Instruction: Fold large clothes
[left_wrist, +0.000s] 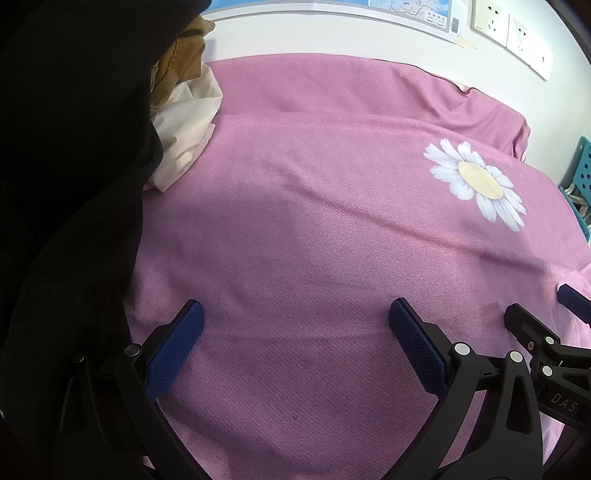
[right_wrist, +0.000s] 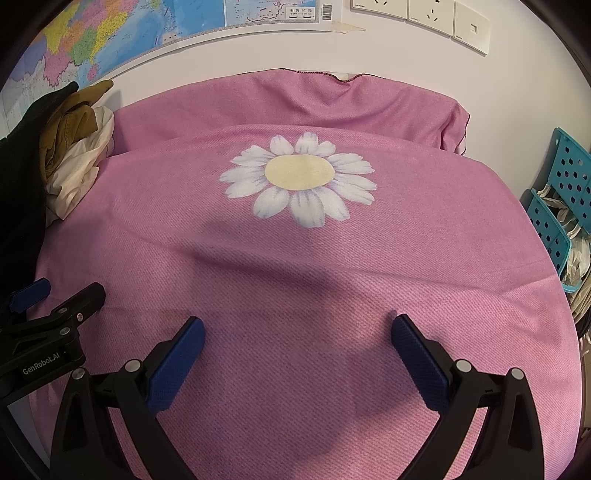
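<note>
Holding pale crumpled items (right_wrist: 574, 236), a teal perforated basket (right_wrist: 546, 225) stands beside pink garment (right_wrist: 295, 266).

Pink cloth (right_wrist: 295, 280) with a white daisy (right_wrist: 299, 179) (pale yellow centre); blue-padded black tongs (right_wrist: 297, 354).

one pink garment (right_wrist: 295, 266), two tools, one wall map (right_wrist: 110, 33).

Left gripper (left_wrist: 295, 321), jaws spread, hovers over pink daisy garment (left_wrist: 314, 206).
</note>
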